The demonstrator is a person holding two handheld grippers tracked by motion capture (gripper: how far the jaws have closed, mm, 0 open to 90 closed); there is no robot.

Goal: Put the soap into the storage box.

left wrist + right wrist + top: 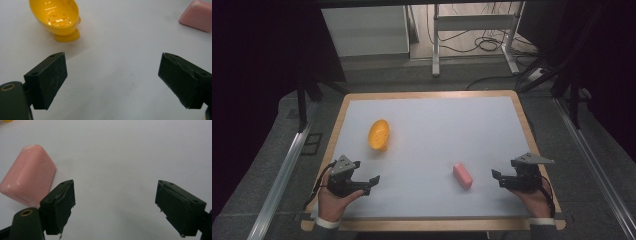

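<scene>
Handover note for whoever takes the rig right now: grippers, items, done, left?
Left hand-held gripper: open, holding nothing, near the table's front left.
Right hand-held gripper: open, holding nothing, just right of the pink soap bar.
Yellow dish: tipped on its side, ahead of the left gripper.
Done: nothing grasped.
Left: probably grip the soap and bring it to the dish.
</scene>
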